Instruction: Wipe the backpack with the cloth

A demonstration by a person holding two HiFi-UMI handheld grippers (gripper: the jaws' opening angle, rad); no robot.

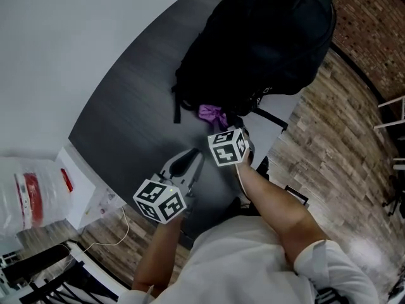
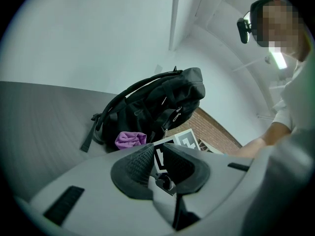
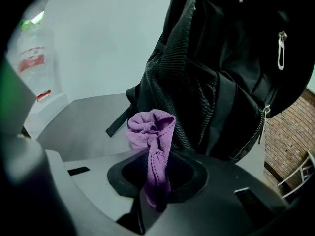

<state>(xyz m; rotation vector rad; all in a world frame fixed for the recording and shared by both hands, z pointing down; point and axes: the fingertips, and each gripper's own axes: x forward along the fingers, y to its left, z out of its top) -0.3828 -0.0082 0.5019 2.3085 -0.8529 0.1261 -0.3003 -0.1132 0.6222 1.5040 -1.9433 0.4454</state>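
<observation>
I'm gripping the purple cloth [image 3: 153,132] in my right gripper [image 3: 157,183], its crumpled end bunching out ahead. The black backpack [image 1: 259,43] is standing at the bench's [image 1: 133,106] upper-right end, dead ahead of that gripper, mesh side facing it, so the right one is nearer. My left gripper [image 2: 157,162] is hanging lower left, jaws slightly parted, carrying nothing.

Dim, cool, flat light, faint soft shadows, black backpack [image 1: 266,37] nearly without detail, strong fisheye bending and dark rounded corners in both gripper views
</observation>
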